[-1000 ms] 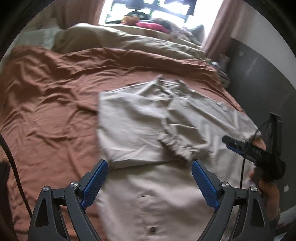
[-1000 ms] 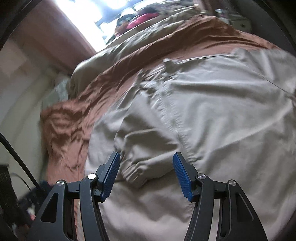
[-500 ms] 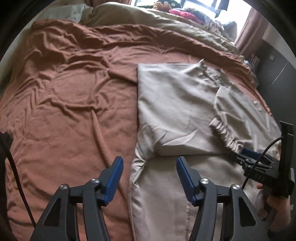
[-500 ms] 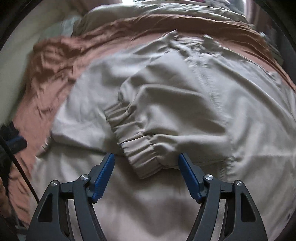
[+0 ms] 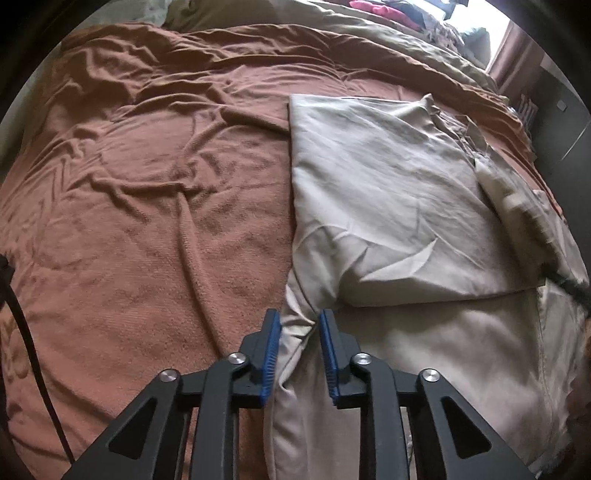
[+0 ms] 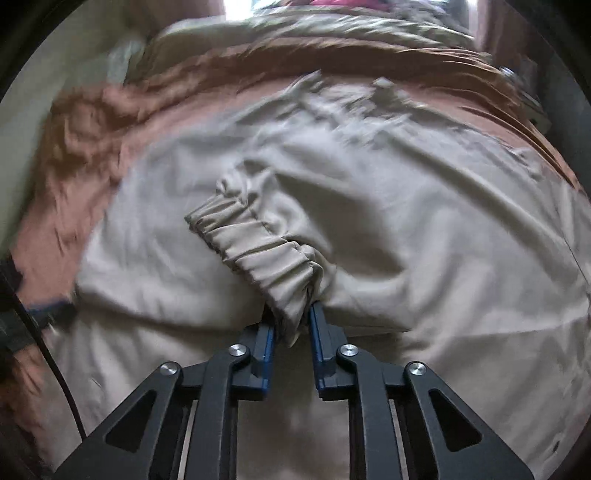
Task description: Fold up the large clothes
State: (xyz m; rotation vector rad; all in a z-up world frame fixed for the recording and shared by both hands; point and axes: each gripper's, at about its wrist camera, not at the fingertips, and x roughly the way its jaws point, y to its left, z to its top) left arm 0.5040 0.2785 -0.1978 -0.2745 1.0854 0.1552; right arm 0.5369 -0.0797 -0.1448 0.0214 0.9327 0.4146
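A large beige jacket [image 5: 388, 206] lies on the rust-brown bedspread [image 5: 147, 192], one side folded in over its body. My left gripper [image 5: 299, 325] points down at the jacket's left edge. Its jaws are closing, and a bunched ridge of that edge [image 5: 297, 332] is pinched between the blue pads. In the right wrist view the jacket [image 6: 424, 206] fills the frame. The jaws of my right gripper [image 6: 291, 325] are closing too, its pads pressed on the near end of the gathered elastic sleeve cuff [image 6: 258, 251], which lies across the jacket's body.
A beige duvet [image 5: 332, 22] is heaped at the far end of the bed, with pink and red things [image 5: 380, 11] by the bright window. A dark wall [image 5: 561, 133] runs along the bed's right side. A black cable [image 5: 26, 332] hangs at the left.
Both grippers came down onto the jacket and their jaws narrowed from wide apart. The left took in the jacket's left edge; the right closed on the sleeve cuff.
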